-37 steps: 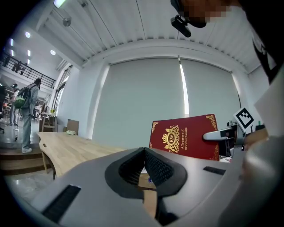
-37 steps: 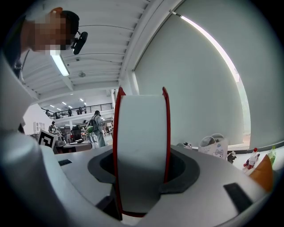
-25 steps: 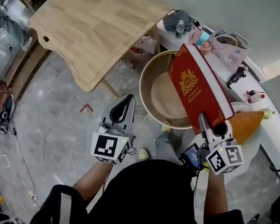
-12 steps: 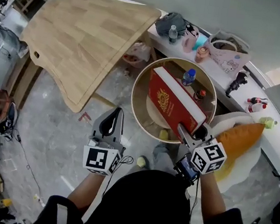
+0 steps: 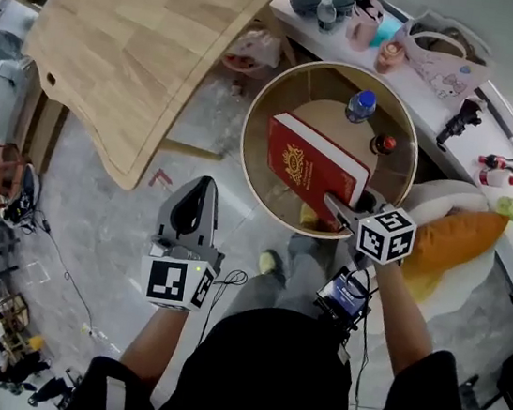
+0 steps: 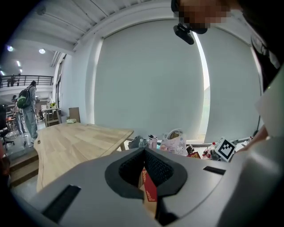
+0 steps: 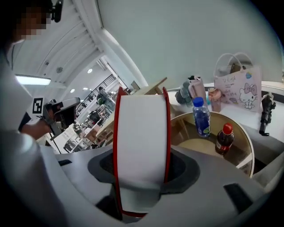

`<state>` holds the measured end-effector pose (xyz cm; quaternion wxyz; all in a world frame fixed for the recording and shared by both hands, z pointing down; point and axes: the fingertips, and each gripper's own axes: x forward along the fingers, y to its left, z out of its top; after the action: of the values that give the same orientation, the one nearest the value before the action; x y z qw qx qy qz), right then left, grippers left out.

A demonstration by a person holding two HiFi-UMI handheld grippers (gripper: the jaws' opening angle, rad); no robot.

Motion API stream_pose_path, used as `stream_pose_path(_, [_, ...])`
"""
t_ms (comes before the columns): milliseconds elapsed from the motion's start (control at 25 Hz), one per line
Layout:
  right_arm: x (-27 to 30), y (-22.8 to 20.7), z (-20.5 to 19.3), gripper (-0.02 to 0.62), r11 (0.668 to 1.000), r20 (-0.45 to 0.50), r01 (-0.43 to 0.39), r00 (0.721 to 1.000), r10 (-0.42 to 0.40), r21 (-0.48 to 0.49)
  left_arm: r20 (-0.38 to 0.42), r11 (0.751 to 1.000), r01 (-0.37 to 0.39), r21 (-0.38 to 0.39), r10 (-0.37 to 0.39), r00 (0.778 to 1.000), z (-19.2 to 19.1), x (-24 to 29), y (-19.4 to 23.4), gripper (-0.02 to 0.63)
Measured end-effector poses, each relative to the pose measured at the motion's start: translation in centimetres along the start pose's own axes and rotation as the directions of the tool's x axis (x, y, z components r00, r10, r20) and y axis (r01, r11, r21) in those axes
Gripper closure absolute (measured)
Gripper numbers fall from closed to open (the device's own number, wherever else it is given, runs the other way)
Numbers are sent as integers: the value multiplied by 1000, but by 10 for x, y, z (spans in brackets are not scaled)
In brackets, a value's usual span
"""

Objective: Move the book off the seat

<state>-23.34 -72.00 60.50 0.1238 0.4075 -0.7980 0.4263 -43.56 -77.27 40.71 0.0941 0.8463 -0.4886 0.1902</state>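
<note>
Since the earlier frames the right gripper point(image 5: 340, 204) had come down with the red book point(image 5: 313, 169), which now looked smaller and sat flatter in the head view; the left gripper point(image 5: 203, 189) had dropped as well. Right fingers were clamped on the book's near corner; in the right gripper view the white page edge, red cover on either side, filled the gap between them. From those fingers the book reached forward and to the left, over the round table point(image 5: 256, 114); whether it touched the table could not be made out. Just beyond the right fingertips, down inside the table's ring, stood a blue-capped bottle point(image 5: 360, 105) and a dark bottle with a red cap point(image 5: 383, 144). To the right of the right fingers lay the orange cushion point(image 5: 455, 239) on the white seat point(image 5: 473, 282), apart from the book. Left fingers were together with nothing gripped, well to the left of the book; ahead of them stood the wooden table point(image 5: 139, 31).
</note>
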Motion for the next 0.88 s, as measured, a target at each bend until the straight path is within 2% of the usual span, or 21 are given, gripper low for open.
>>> stream_pose_path(120, [19,-28,-19,357,999,-79,-32,996,35,38,-15,1000,1,-10,-1,1000,-11,13,-1,595])
stream_pose_path(280, [41,-65,-48,357,977,-159,-70,982,103,201,-51,1000,9,-24,-10,999,-32,30,-5,595])
stream_pose_path(400, [55,-85,-63,357,962,-190,-81,973,133,262,-73,999,16,-31,-18,997,-47,42,-8,595])
stream_pose_path(600, [64,-103,-78,357,916,-145,-124,971,192,381,-103,999,32,-35,-35,994,-64,55,-14,595])
stream_pose_path(880, [70,-143,-119,338,849,-140,-147,958,249,508,-164,996,67,-60,-76,984,-103,77,-25,595])
